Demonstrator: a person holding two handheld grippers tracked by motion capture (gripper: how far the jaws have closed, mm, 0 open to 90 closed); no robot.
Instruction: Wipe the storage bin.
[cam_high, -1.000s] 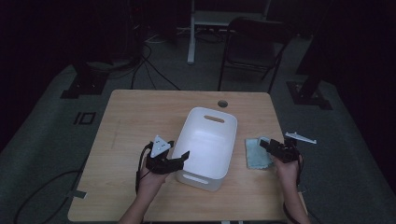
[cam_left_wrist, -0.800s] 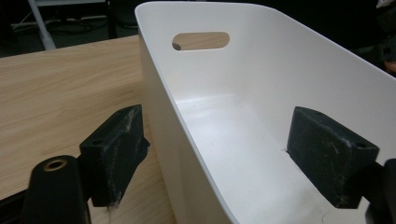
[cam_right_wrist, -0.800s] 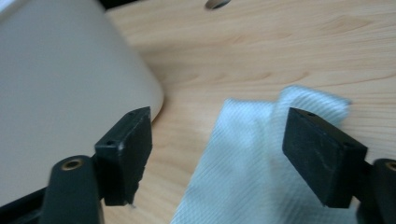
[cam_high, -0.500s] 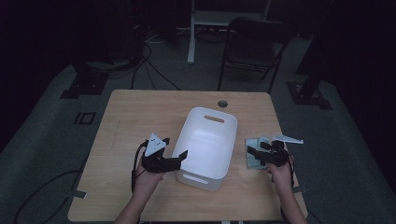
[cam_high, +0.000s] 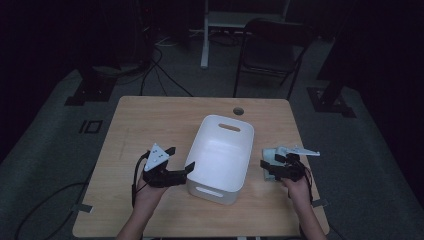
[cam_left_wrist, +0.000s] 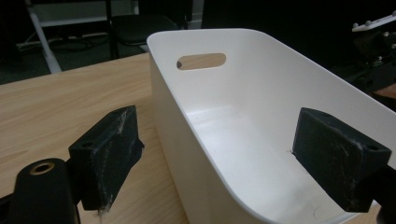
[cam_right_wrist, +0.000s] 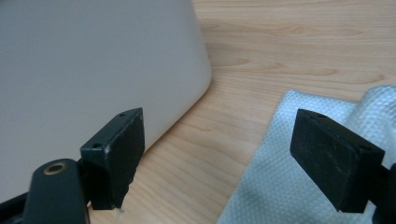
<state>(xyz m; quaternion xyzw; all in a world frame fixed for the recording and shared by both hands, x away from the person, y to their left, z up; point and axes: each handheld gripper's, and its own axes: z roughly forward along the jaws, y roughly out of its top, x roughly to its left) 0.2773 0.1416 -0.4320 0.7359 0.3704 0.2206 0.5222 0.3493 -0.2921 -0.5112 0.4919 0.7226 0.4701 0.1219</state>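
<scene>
High view: a white tub (cam_high: 221, 159) stands on the wooden table (cam_high: 150, 120), with the left gripper (cam_high: 184, 171) at its near left corner and the right gripper (cam_high: 265, 169) just off its right side, over a pale cloth (cam_high: 270, 156).
Left gripper view: the tub's bare inside (cam_left_wrist: 243, 140) and the slot handle (cam_left_wrist: 201, 61) in its far wall; the right gripper's hand shows far off at the upper right.
Right gripper view: the tub's smooth outer wall (cam_right_wrist: 93, 65) and the cloth's waffle weave (cam_right_wrist: 280, 182).
Left fingers: wide apart, having just been opening; they straddle the tub's near corner, one finger (cam_left_wrist: 108, 154) outside the wall, the other over the inside, neither pressing.
Right fingers: wide apart, having just been opening, holding nothing; the tub wall lies beside the left finger (cam_right_wrist: 116, 154), the cloth under the other.
Tub's direction: open side up, long axis running away from the fingers toward the table's far edge, slightly tilted to the right.
Around: a round hole (cam_high: 238, 110) in the table beyond the tub; a dark chair (cam_high: 272, 47) on the floor behind.
In the way: bare wood lies between the right fingers.
</scene>
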